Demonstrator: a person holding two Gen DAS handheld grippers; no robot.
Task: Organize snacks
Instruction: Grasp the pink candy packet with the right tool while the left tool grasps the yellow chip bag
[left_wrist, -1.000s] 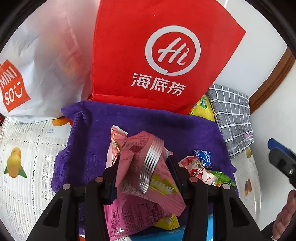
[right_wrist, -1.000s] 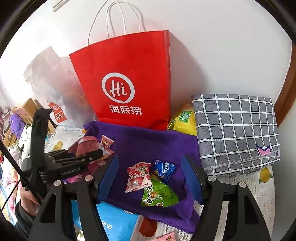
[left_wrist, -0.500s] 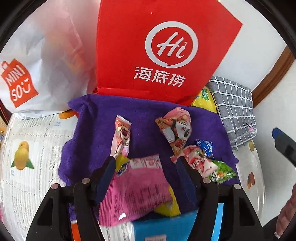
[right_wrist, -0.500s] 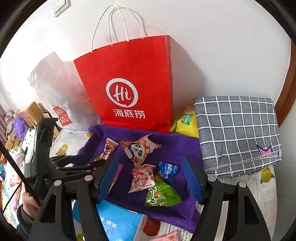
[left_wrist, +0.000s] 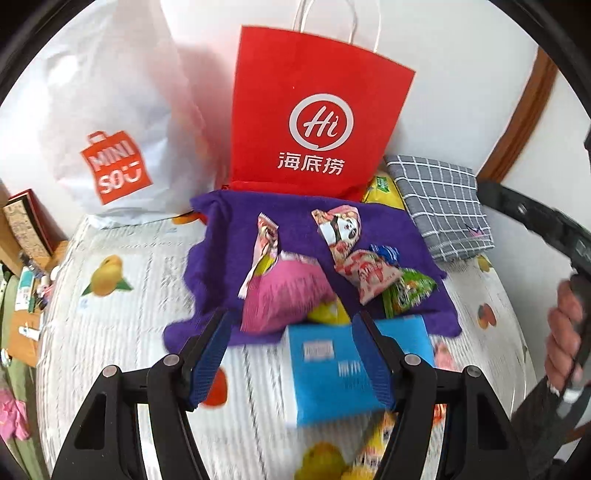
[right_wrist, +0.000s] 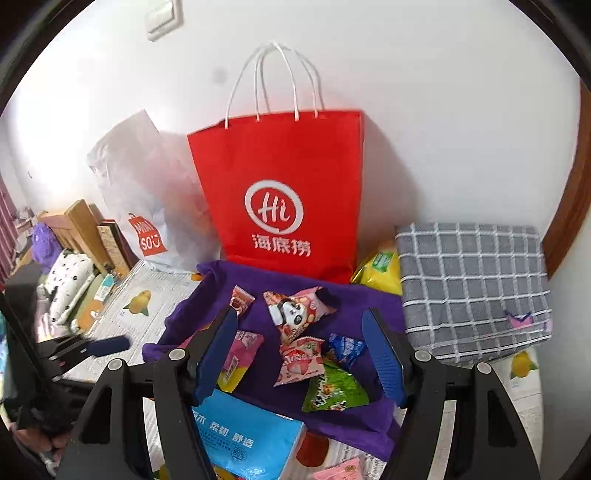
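- My left tongs (left_wrist: 291, 347) stand apart with nothing between the pads; their jaws have just been opening, and the panda packet (left_wrist: 338, 230) now lies free on the purple towel (left_wrist: 221, 251), ahead of them
- My right tongs (right_wrist: 301, 354) are apart too and empty, hanging over the near half of the towel; the strawberry packet (right_wrist: 299, 360) and green packet (right_wrist: 332, 391) sit framed between the jaws, below them
- I judge the towel to be the sorting spot: the snacks are gathered on it, in front of the red bag (right_wrist: 280, 192), so each drop goes to that patch
- The panda packet is a small puffed pouch, pink and red with a crimped end, lying slightly tilted and just beyond the strawberry one
- The pink packet (left_wrist: 284, 295) lies just ahead of the left tongs, partly over a yellow one
- A blue pack (left_wrist: 332, 373) rests under the left jaws, off the towel's near edge; blurred, so I can't read it there
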